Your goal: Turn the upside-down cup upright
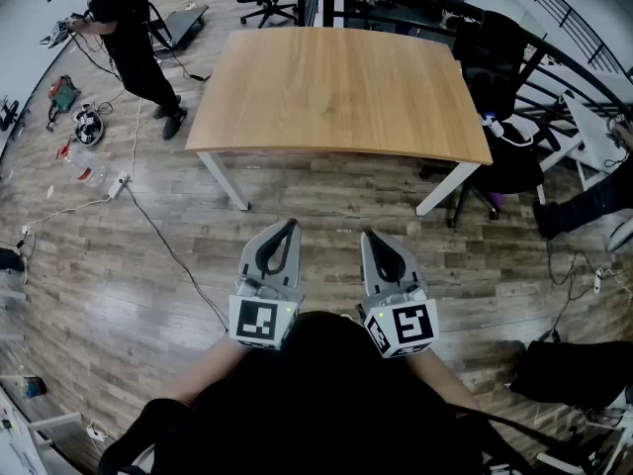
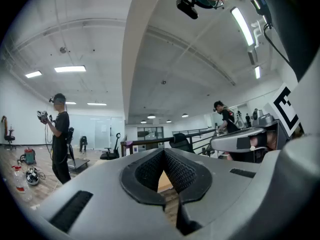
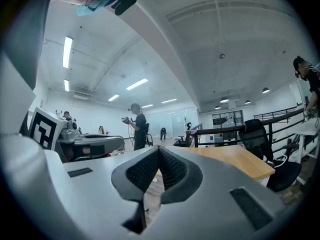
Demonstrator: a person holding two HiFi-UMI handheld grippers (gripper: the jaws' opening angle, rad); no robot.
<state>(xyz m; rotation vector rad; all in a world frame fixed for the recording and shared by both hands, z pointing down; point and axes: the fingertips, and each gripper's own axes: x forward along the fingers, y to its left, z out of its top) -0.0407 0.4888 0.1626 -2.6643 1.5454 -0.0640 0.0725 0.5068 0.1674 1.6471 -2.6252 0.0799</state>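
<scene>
The left tool and the right tool are each pressed together with nothing between the jaws. They are held side by side over the plank floor, short of the wooden desk. The cup cannot be made out in any view. The person's dark head hides both hands.

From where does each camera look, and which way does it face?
Head view: on the person's head, down at the rectangular light wooden table; shows arms, left gripper, right gripper.
Left gripper view: on that gripper, level along its shut jaws into the room.
Right gripper view: likewise, towards the table.
Shared: the table, in head and right gripper views.
</scene>
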